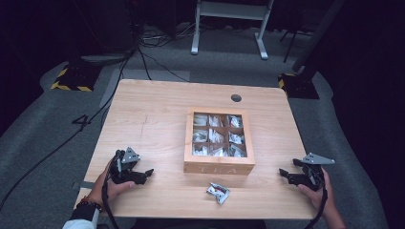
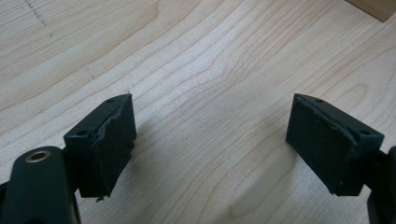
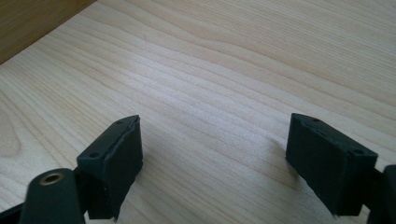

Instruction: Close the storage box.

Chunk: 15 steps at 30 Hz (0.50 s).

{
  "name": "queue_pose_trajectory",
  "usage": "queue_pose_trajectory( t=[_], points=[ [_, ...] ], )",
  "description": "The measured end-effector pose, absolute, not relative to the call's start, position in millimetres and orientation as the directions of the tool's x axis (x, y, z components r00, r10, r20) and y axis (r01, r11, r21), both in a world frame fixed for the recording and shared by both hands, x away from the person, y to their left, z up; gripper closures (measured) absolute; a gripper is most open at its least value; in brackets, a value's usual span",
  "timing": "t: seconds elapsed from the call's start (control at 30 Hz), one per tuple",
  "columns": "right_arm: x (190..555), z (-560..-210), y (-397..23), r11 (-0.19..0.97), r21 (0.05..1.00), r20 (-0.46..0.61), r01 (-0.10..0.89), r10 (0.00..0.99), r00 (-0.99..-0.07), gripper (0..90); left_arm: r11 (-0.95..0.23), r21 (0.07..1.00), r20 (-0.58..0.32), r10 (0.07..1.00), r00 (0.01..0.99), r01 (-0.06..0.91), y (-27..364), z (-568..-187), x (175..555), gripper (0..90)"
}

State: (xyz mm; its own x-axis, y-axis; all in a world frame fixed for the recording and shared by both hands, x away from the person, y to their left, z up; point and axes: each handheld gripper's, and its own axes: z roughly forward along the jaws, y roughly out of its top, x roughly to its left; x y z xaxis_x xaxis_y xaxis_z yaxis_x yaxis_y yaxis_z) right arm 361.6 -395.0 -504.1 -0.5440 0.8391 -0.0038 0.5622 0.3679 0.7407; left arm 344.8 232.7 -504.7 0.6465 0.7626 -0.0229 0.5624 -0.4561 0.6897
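Observation:
A wooden tea box [image 1: 219,166] with a glass lid stands in the middle of the light wood table [image 1: 153,114]; its compartments hold silvery tea packets. One loose tea packet [image 1: 218,192] lies on the table just in front of the box. My left gripper [image 1: 147,173] rests at the front left, held by a hand, open with bare table between its jaws [image 2: 210,135]. My right gripper [image 1: 283,173] sits at the front right, also open over bare wood [image 3: 212,144]. A corner of the box [image 2: 373,7] shows at the top right of the left gripper view.
A round cable hole [image 1: 236,98] lies near the table's far edge. Beyond the table are grey carpet, cables and a white desk frame [image 1: 229,24]. The box's side [image 3: 28,23] fills the top left corner of the right gripper view.

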Motion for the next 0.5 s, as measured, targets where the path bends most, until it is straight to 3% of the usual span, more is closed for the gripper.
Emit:
queue_pose_trajectory(
  t=[0.5],
  points=[
    [361.6,-504.1,-395.0,0.368,0.741,-0.004,0.562,0.839,-0.544,18.8,-0.462,0.690,-0.016,0.760,0.649,0.558,232.7,-504.6,345.7,16.0]
  ],
)
